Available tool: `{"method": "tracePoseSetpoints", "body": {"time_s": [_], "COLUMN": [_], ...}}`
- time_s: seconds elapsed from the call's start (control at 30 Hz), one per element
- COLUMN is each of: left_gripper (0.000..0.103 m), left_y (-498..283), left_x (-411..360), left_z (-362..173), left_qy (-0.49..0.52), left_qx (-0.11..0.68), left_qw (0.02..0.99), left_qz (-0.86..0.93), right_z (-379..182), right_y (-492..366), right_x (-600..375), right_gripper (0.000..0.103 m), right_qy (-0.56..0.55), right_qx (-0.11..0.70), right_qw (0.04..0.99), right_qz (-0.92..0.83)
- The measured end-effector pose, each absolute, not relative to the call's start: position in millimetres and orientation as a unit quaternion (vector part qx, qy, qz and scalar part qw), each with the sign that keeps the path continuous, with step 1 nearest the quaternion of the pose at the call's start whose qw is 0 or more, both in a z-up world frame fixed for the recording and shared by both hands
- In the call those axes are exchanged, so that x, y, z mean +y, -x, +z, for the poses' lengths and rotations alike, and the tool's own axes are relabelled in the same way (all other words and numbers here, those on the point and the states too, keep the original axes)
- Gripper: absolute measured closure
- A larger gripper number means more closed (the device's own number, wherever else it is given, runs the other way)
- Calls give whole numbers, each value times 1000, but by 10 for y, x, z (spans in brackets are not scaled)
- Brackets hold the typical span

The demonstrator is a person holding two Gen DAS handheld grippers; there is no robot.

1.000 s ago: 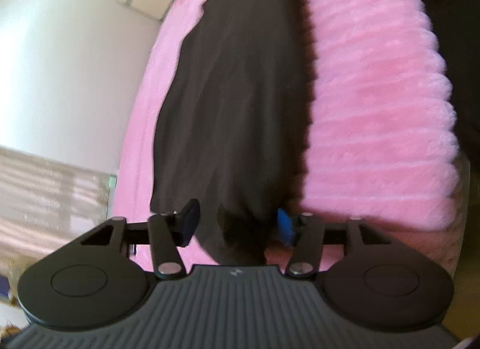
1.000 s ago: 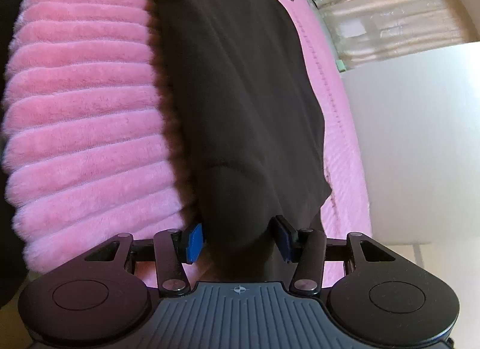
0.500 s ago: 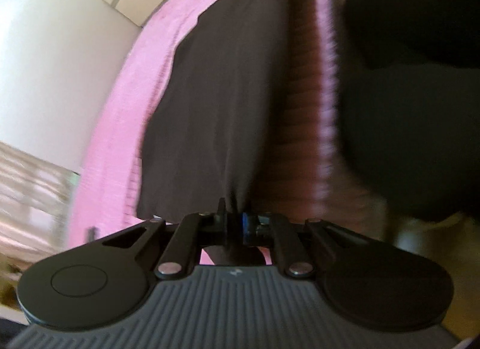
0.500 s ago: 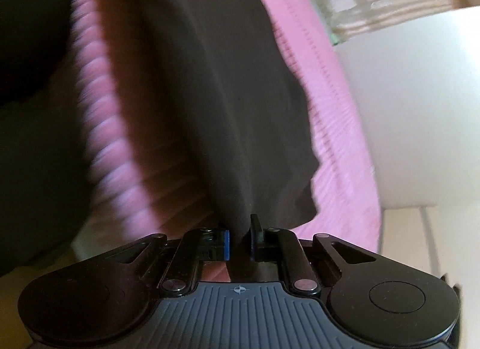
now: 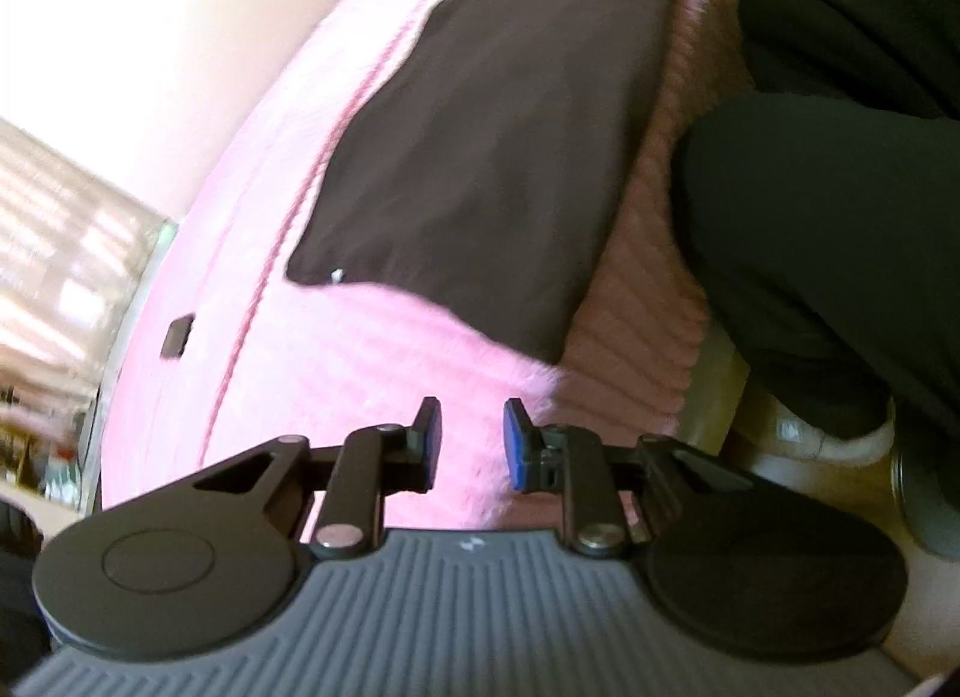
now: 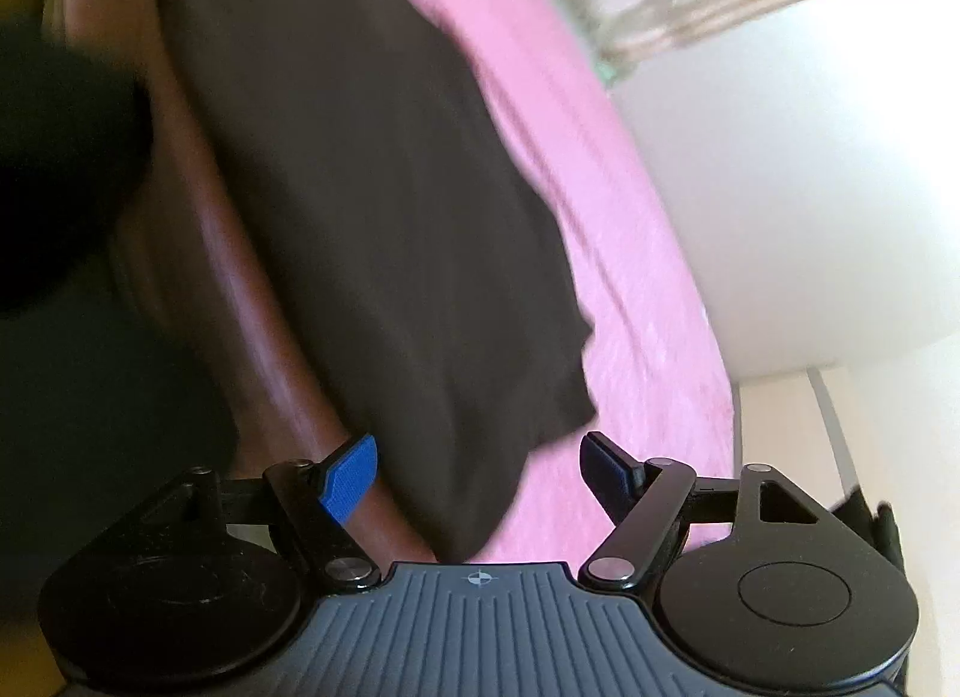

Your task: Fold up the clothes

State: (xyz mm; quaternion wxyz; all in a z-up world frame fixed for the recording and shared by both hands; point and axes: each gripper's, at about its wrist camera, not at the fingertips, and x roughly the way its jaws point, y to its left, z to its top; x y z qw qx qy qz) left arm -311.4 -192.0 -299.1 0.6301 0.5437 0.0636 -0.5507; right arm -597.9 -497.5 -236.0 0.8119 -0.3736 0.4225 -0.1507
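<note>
Release step of a fold, judged as just finished. Dark brown garment lying flat on the pink plush blanket covering the bed, one long side along the blanket's ribbed edge where it drops toward the floor. Left gripper narrow, jaws just been opening, nothing between the blue pads, only pink pile visible in the gap; garment's near hem apart from it, further up the blanket. Right gripper wide, jaws just been opening, pads not pressing on anything; garment's near corner showing between the fingers in the right wrist view but loose, cloth hanging free of both pads. Small dark rectangular item on the blanket beside the garment, away from the ribbed edge, too small to identify. Person's dark-trousered legs just beyond the ribbed edge, light shoe on the floor below. Both views blurred. Garment reading as a long rectangle, likely folded lengthwise already; exact layer count not visible. Next move probably a cross fold: calls for coming back down to the two corners of the near short hem, one gripper per corner, pinching all layers together, then carrying that hem toward the far end while keeping the edges lined up. Risk in grabbing the plush pile with the cloth.
</note>
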Motion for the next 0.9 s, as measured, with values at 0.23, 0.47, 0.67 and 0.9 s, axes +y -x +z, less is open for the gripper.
{"method": "tracePoseSetpoints", "body": {"time_s": [0.23, 0.47, 0.67, 0.9], "left_gripper": [69, 67, 64, 49], "left_y": [3012, 2922, 2750, 2563], "left_x": [-1724, -1569, -1539, -1755], "left_z": [-2990, -2962, -2953, -2939], "left_qy": [-508, -491, -488, -481], "left_qx": [67, 76, 80, 53], "left_qw": [659, 671, 673, 668], "left_qz": [-551, -551, -550, -565], "right_z": [-2195, -2736, -3082, -2440], "right_y": [5188, 4309, 3964, 4057], "right_x": [-4042, -3490, -3560, -4126], "right_gripper": [29, 38, 97, 99], "right_qy": [356, 384, 386, 204], "right_qx": [347, 347, 364, 331], "right_qw": [868, 846, 836, 917], "right_qz": [0, 131, 139, 86]}}
